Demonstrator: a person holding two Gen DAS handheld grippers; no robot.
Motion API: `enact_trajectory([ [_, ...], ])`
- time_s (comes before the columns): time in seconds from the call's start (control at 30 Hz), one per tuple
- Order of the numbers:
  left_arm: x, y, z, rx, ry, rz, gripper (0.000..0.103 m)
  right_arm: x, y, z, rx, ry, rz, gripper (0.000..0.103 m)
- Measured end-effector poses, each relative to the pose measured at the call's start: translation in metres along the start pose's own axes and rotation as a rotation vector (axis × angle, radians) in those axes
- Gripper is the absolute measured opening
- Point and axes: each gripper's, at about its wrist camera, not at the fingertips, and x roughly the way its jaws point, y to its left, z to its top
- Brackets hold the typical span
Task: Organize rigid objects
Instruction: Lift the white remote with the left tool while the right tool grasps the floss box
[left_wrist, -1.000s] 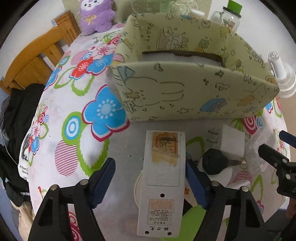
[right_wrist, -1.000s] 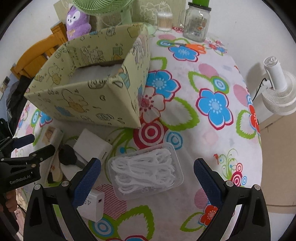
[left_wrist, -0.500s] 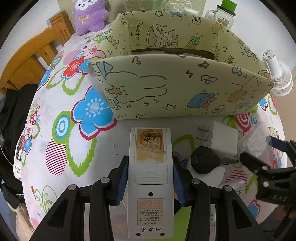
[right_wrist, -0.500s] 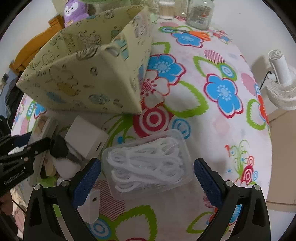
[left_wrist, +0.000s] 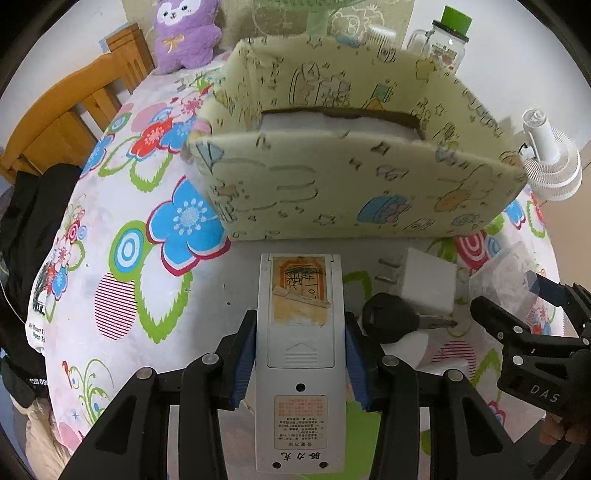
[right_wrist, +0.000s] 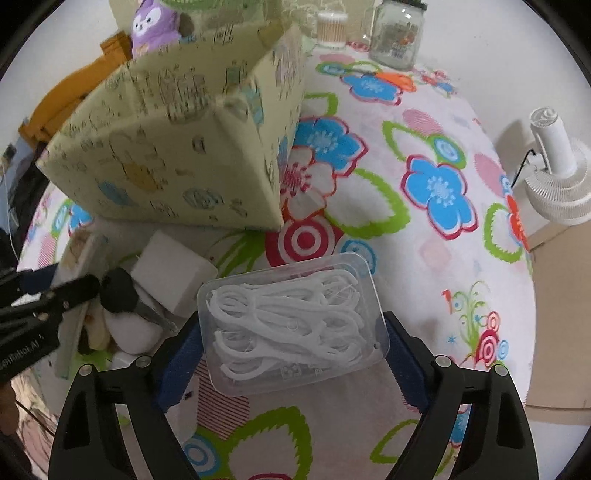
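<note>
Left gripper (left_wrist: 300, 363) is clamping a white remote control (left_wrist: 300, 354) lying back side up, blue pads pressing both long edges, jaws fully closed on it. The remote is sitting on the floral tablecloth (left_wrist: 122, 266) just in front of the yellow cartoon-print storage box (left_wrist: 354, 192), its top end pointing at the box's near wall, not touching it. Right of the remote, still in front of the box, a white plug adapter (left_wrist: 428, 284) is lying with prongs toward the remote, and a black-headed key (left_wrist: 391, 323) is resting against the adapter's near edge. Right gripper (right_wrist: 293, 356) is closing around a clear plastic case of white floss picks (right_wrist: 291, 325); the case is sitting between the blue pads, the left pad looking right at the case edge, the right pad just beside it; firm contact cannot be told yet. The case is lying in front of the box's right corner, near the adapter. Behind the box, a purple plush toy (left_wrist: 186, 33) is sitting at the left and a glass jar with a green lid (left_wrist: 445, 44) at the right. A white fan (right_wrist: 557, 173) is standing off the table edge, to the right of the box. A wooden chair (left_wrist: 62, 118) is showing left of the box.
</note>
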Motion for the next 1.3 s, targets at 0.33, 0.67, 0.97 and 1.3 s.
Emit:
enact_trajectory([
  [0.33,-0.047,-0.015,0.008,-0.012,-0.065,-0.032,0.045,-0.047,0.006,0.009,0.001,-0.064,0.043,0.09],
  [0.67,-0.096,-0.023,0.01,-0.007,-0.129,-0.021,0.045,-0.095,0.01,0.022,0.003,-0.145,0.085,0.09],
  [0.97,-0.117,-0.018,0.032,0.002,-0.171,-0.044,0.045,-0.124,0.014,0.038,0.019,-0.182,0.078,0.09],
  [1.3,-0.117,-0.007,0.072,0.01,-0.201,-0.039,0.045,-0.127,0.019,0.077,0.037,-0.198,0.067,0.09],
])
